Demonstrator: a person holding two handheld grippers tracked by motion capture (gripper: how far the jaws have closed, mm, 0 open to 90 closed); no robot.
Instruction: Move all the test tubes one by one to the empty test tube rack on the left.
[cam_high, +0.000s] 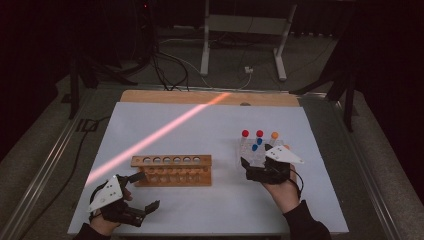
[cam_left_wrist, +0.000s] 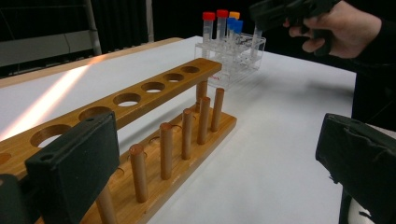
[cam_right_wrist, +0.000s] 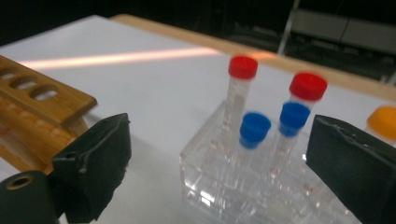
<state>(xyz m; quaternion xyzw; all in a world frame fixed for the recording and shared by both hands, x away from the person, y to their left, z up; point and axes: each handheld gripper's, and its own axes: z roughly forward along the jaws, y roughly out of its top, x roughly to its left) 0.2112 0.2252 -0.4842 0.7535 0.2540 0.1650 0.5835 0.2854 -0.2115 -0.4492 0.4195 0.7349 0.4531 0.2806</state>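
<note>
The right gripper (cam_high: 256, 159) hovers at the near edge of the clear plastic tube rack (cam_high: 250, 156), its black jaws spread wide and grasping nothing; in the right gripper view the two blue-capped tubes (cam_right_wrist: 255, 130) standing in the rack lie between the jaws, untouched. Behind the blue caps in that rack stand two red-capped tubes (cam_right_wrist: 243, 67), and an orange-capped tube (cam_right_wrist: 385, 122) stands at the rack's far right side. The left gripper (cam_high: 142, 190) rests on the white tabletop (cam_high: 200, 125) well to the left of the clear rack, jaws also released and empty, one jaw just beside the left end of a wooden six-hole test-tube rack (cam_high: 171, 170). That wooden rack sits left of the clear one, apart from it.
</note>
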